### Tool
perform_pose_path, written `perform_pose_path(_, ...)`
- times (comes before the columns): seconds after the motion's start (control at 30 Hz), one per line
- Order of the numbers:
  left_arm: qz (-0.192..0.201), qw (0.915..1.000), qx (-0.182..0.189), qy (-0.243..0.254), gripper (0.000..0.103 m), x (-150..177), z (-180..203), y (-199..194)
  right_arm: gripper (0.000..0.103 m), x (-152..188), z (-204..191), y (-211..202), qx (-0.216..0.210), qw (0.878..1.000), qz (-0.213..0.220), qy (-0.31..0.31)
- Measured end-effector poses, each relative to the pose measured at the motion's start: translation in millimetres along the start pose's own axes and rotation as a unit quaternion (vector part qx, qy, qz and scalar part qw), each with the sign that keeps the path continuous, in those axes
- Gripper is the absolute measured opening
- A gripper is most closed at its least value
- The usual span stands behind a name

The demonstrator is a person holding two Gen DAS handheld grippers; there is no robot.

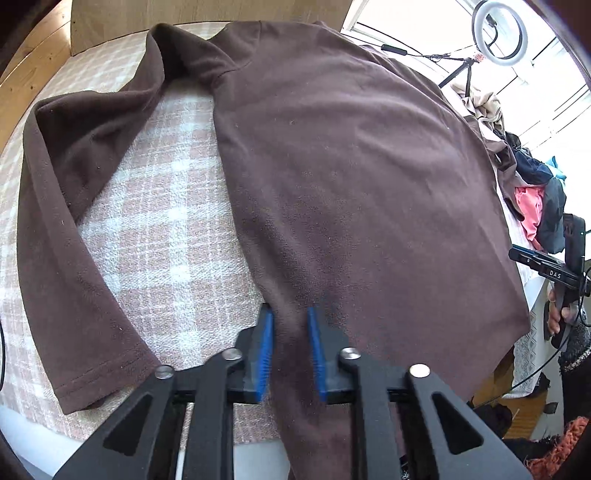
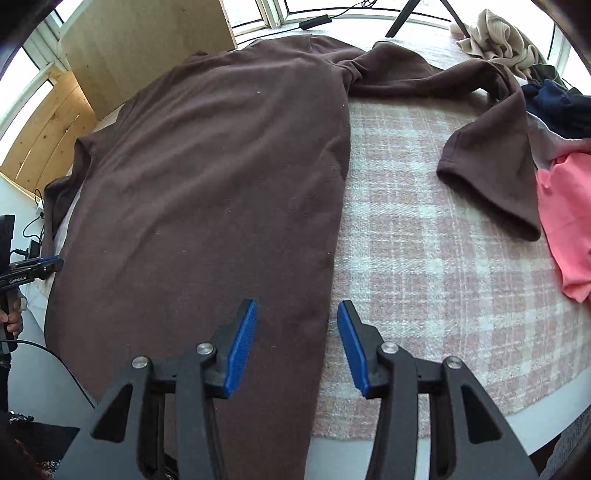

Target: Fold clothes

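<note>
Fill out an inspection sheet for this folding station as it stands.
Surface: pink-and-white checked cloth covers the table.
Job's things: brown long-sleeved top spread flat, both sleeves out to the sides, hem hanging over the near edge.
Clutter: heap of clothes at the right end, a pink garment and a beige garment among them.
Grippers: left claw shut on the top's hem; right claw open above the hem, pads clear of the fabric.
Cables: black lead near the left claw's handle.
Surroundings: ring light on a tripod, bright window, wooden boards.
</note>
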State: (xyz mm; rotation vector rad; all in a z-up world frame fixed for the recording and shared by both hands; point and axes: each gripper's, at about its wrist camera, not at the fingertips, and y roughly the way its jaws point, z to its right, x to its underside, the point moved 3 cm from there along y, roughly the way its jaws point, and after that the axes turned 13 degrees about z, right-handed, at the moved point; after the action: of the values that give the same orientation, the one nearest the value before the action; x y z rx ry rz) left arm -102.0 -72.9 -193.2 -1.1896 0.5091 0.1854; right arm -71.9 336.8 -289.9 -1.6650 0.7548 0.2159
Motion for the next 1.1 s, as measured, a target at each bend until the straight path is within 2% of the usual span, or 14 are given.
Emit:
perform_pose_path(0.03, 0.001, 1.0000, -0.003, 0.007, 0.003, -0.6, 0.5, -1.9, 0.003, -0.7, -3.3, -0.1, -0.010, 1.000, 0.000, -0.002)
perform_pose_path(0.2, 0.026, 0.9995, -0.017, 0.011, 0.003, -6.7, -3.1, -30.7, 0.002, -11.1, -7.3, -25.6, 0.000, 0.999, 0.022, -0.030)
perform_pose_path(0.33, -0.007, 0.9996, -0.028, 0.000, 0.004, 2.4, -9.5, 0.5, 0.003, 2.1, 7.3, -4.0, 0.034, 0.999, -0.009, -0.034)
perform_pose_path(0.4, 0.003, 0.9989, -0.046, 0.006, 0.009, 0.8, -6.8, -2.2, 0.006, 3.1, 3.2, -8.7, 0.034, 0.999, -0.008, -0.036)
perform_pose_path(0.43, 0.003, 0.9988, -0.048, 0.005, 0.014, 1.4, -6.2, -7.2, 0.015, 3.4, 1.0, -11.7, 0.034, 0.999, -0.007, -0.037)
perform_pose_path(0.47, 0.002, 0.9990, -0.045, 0.000, 0.019, 5.2, -6.7, -14.3, 0.034, 4.2, 2.9, -20.0, 0.026, 0.999, -0.002, -0.024)
perform_pose_path(0.53, 0.000, 0.9992, -0.038, -0.012, 0.029, 13.4, -7.6, -28.7, 0.052, 10.4, 10.1, -41.5, 0.011, 1.000, 0.013, 0.006)
perform_pose_path(0.7, -0.025, 0.9989, -0.017, -0.035, 0.037, 61.3, 8.4, -45.9, 0.052, 58.2, 13.3, -69.9, -0.002, 0.999, -0.013, 0.033)
perform_pose_path(0.8, -0.032, 0.9991, -0.012, -0.025, 0.037, 84.3, 20.2, -44.0, 0.052, 85.5, 7.1, -66.1, -0.016, 0.998, -0.040, 0.039)
perform_pose_path(0.83, -0.034, 0.9991, -0.009, -0.022, 0.031, 90.6, 23.7, -43.2, 0.052, 90.7, 3.5, -64.1, -0.021, 0.998, -0.046, 0.035)
perform_pose_path(0.9, -0.039, 0.9988, -0.002, -0.028, 0.004, 90.3, 26.4, -40.1, 0.046, 96.6, -4.5, -61.3, -0.031, 0.998, -0.052, 0.020)
perform_pose_path(0.93, -0.039, 0.9989, -0.001, -0.026, 0.003, 88.8, 26.3, -41.9, 0.013, 97.1, -8.8, -60.5, -0.036, 0.998, -0.052, 0.009)
perform_pose_path(1.0, -0.028, 0.9994, 0.001, -0.022, 0.003, 83.7, 26.2, -55.1, 0.010, 94.5, -14.1, -64.5, -0.060, 0.997, -0.053, 0.008)
perform_pose_path(1.1, -0.005, 0.9998, 0.004, -0.020, 0.003, 79.3, 22.8, -81.3, 0.010, 86.4, -16.2, -86.6, -0.063, 0.997, -0.031, -0.011)
